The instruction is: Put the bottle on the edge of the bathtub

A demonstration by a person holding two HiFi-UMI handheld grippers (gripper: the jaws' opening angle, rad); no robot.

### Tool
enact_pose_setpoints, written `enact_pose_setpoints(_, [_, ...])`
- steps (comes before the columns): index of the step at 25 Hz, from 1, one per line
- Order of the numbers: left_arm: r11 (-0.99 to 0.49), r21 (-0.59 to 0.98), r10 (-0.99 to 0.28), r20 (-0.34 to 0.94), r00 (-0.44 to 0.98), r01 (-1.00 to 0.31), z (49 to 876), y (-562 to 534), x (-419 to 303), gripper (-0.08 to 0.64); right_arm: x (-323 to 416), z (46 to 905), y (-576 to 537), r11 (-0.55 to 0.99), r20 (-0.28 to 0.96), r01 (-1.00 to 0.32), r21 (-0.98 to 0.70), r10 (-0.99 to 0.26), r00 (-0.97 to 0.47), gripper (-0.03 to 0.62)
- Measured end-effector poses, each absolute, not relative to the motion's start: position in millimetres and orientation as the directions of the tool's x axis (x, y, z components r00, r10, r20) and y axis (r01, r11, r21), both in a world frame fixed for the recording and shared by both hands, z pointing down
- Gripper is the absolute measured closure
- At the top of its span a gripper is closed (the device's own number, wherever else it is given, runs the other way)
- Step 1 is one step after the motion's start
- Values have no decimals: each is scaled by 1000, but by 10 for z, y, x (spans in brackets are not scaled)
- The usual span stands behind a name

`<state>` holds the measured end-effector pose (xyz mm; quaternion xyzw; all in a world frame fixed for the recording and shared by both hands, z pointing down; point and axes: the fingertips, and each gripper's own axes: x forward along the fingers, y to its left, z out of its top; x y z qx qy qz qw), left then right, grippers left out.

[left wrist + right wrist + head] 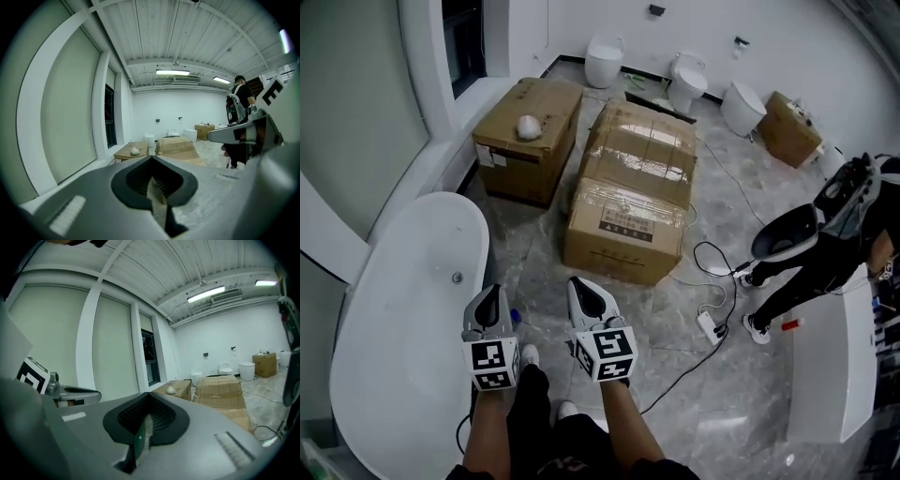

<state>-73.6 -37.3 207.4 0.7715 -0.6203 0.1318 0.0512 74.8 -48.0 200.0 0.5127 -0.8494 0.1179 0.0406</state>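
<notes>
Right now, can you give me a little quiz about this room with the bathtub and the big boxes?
1. True or false: the left gripper is holding a bottle.
2. What lies on top of the leftmost cardboard box? A) a white round thing B) a red cup C) a shoe
3. Fill in: the white bathtub stands on the person's ____ side.

Key: 1 false, its jaws are shut with nothing between them; 2 A; 3 left.
</notes>
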Motion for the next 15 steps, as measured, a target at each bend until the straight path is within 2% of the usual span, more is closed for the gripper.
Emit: enact_pose_setpoints(15, [-235, -109, -966, 138, 219, -966, 1343, 149, -634, 558, 977, 1356, 97, 469, 84, -876, -110, -874, -479, 581])
